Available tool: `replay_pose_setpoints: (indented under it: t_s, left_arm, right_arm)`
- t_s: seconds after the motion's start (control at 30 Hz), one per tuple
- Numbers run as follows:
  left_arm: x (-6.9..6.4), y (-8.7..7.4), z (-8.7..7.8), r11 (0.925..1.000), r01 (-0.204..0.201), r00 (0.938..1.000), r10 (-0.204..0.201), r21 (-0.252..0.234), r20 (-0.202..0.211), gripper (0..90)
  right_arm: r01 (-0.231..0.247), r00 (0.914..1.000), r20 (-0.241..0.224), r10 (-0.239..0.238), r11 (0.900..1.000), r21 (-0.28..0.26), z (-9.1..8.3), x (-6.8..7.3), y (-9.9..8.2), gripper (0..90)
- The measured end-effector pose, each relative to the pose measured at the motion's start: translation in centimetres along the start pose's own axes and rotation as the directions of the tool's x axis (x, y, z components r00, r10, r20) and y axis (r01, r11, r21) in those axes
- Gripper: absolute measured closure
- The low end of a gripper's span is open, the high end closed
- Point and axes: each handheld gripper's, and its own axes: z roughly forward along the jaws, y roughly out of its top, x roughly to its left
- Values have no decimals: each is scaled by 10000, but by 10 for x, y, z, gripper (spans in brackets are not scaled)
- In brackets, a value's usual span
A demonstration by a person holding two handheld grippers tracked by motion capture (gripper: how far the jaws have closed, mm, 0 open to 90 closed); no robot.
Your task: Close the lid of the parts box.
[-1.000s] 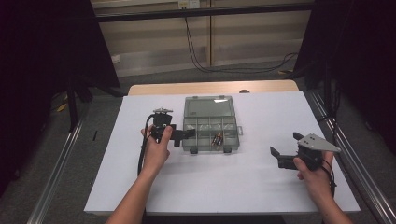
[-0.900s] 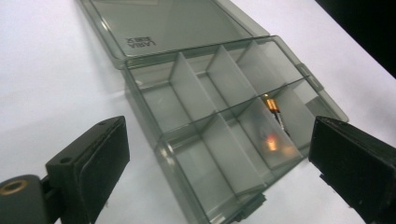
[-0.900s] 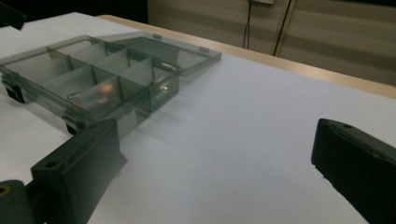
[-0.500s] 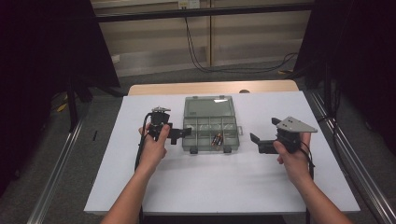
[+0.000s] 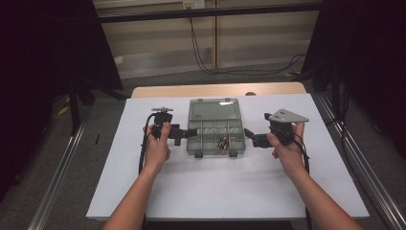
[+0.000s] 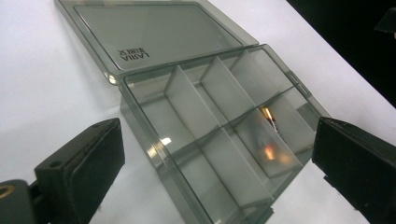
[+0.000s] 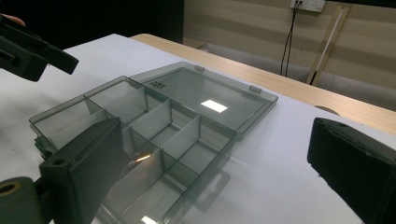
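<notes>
compartment box (image 5: 214, 134), a smoky translucent organiser with its lid (image 5: 213, 109) folded flat back on the white tabletop (image 5: 239, 191), sits open in the middle between the two hands. largest risk first: the box itself is light and unanchored, so a push from one side alone would probably skate it across the smooth tabletop or swing it round on a corner rather than hold it steady.

left hand-held gripper (image 5: 184, 133) sits right at the box's left wall, its jaws spread wide and holding nothing; in the left gripper view the wall and near compartments lie between the two black pads. if it clamps on that thin wall at an angle, the box could tip up on its far edge.

right hand-held gripper (image 5: 253, 136) hangs just beside the right wall, jaws likewise released and empty. coming in low, it could knock the wall or catch one of the front latches (image 5: 233, 154) before reaching inside.

lid next: flat and hinged, it could snag a jaw and flip partway shut.

smallest, the batteries (image 5: 222, 143) lie loose in a front right compartment, gold ends showing. they are round and slick, so a wide jaw coming down over the dividers (image 6: 187, 100) may roll them aside or pinch only one, and any tilt of the box would likely spill them.
</notes>
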Motion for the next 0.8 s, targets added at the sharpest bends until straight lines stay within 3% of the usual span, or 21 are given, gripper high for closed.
replay_pose_setpoints:
  t_s: [0.07,0.37,0.5,0.67,0.73,0.8]
  left_arm:
    - [1,1,0,9999,-159,9996,161,58,-219,18]
    - [8,14,8,9999,-64,9982,56,-126,-598,16]
    - [11,17,12,9998,-147,9983,141,-93,-570,20]
    - [18,21,19,10000,62,9989,-63,-35,-457,24]
    - [21,23,22,9999,159,9993,-159,-12,-347,24]
    - [24,24,25,9984,546,9984,-547,-137,-106,24]
  right_arm:
    - [-75,9999,-80,76,10000,39,5,-1,3,27]
    - [-237,9996,-120,241,9993,302,29,-12,13,10]
    - [-257,9994,-232,271,9981,558,40,-14,14,13]
    - [-514,9985,-139,523,9970,579,49,-17,16,10]
    - [-590,9981,-136,598,9969,519,52,-19,17,11]
    - [-808,9966,-126,815,9955,486,56,-21,18,9]
